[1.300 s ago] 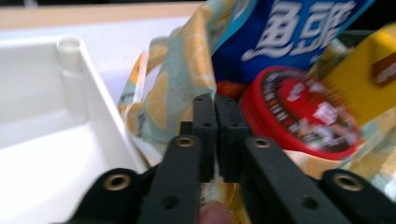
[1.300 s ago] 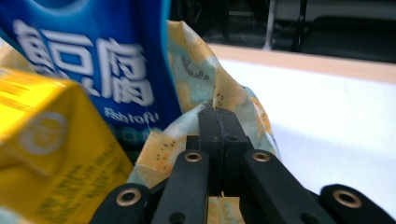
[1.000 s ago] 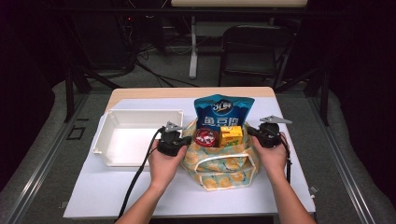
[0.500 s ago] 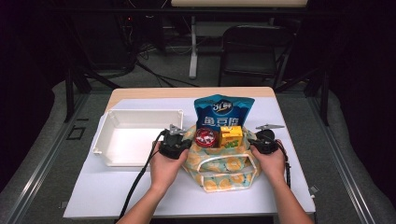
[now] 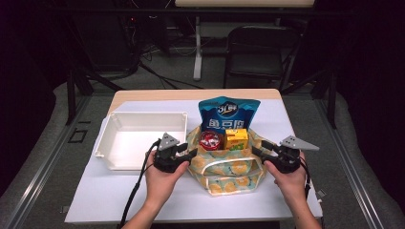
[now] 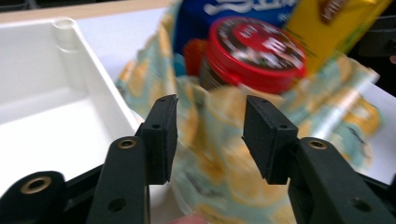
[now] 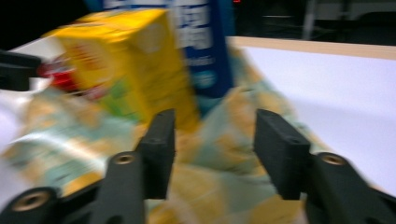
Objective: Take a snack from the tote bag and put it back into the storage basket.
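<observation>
A cloth bag (image 5: 228,171) with a yellow fruit print stands on the table's white cover. In it are a blue snack bag (image 5: 229,113), a red-lidded tin (image 5: 210,140) and a yellow carton (image 5: 236,139). My left gripper (image 5: 190,154) is at the bag's left side and my right gripper (image 5: 258,151) at its right side. Both pairs of jaws have just been opening. In the left gripper view the left gripper (image 6: 210,122) stands open, with the bag's cloth (image 6: 219,154) loose beyond its pads. In the right gripper view the right gripper (image 7: 212,135) stands open before the cloth (image 7: 219,163), not pressing on it.
A white plastic tray (image 5: 111,143) lies just left of the bag, close to my left hand. The table's far wooden edge (image 5: 191,94) lies behind the bag. A dark chair (image 5: 258,52) and table legs stand beyond on the floor.
Both grippers were shut on the bag's rim, one at each side. They have opened, let the cloth go and drawn back toward the person; the rim has slumped.
</observation>
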The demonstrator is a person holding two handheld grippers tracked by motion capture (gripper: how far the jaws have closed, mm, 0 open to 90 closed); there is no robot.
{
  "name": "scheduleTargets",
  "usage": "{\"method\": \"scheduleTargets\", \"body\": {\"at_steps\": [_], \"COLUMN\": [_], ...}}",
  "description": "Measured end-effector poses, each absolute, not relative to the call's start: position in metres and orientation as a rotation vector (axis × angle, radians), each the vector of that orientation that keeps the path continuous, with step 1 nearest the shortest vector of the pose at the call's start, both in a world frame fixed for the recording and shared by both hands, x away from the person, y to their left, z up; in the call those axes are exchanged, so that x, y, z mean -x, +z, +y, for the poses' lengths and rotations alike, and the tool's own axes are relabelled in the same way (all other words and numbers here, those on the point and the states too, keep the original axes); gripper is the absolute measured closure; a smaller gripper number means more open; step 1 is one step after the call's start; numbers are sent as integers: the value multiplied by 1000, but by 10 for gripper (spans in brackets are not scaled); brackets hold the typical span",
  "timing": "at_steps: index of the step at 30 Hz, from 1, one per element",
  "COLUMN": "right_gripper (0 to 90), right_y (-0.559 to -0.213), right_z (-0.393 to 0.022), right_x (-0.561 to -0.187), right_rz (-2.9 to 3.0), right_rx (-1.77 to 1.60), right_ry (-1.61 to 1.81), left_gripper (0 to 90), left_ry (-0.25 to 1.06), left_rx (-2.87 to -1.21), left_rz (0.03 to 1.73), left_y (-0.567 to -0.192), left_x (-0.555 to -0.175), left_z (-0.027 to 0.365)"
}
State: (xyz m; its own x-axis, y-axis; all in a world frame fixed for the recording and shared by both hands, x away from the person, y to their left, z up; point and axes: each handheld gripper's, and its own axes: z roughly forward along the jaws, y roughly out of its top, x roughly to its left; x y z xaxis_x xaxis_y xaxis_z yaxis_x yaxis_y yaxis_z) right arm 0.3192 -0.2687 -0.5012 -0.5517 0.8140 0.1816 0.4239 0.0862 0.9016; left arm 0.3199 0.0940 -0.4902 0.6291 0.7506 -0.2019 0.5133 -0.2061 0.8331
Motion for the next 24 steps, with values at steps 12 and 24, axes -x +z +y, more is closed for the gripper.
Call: {"method": "scheduleTargets", "body": {"at_steps": [12,24], "right_gripper": [894,900], "right_y": [-530,-554], "right_z": [-247,-236], "right_x": [-306,-304], "right_rz": [2217,2336], "right_rx": [-1254,-1330], "right_ry": [1263,1098], "left_gripper": [826,900], "left_ry": [275,178], "left_rx": [-2016,-2074], "left_rz": [1008,1100], "left_y": [-520,-563], "left_x": [-310,-313], "left_z": [78,76]}}
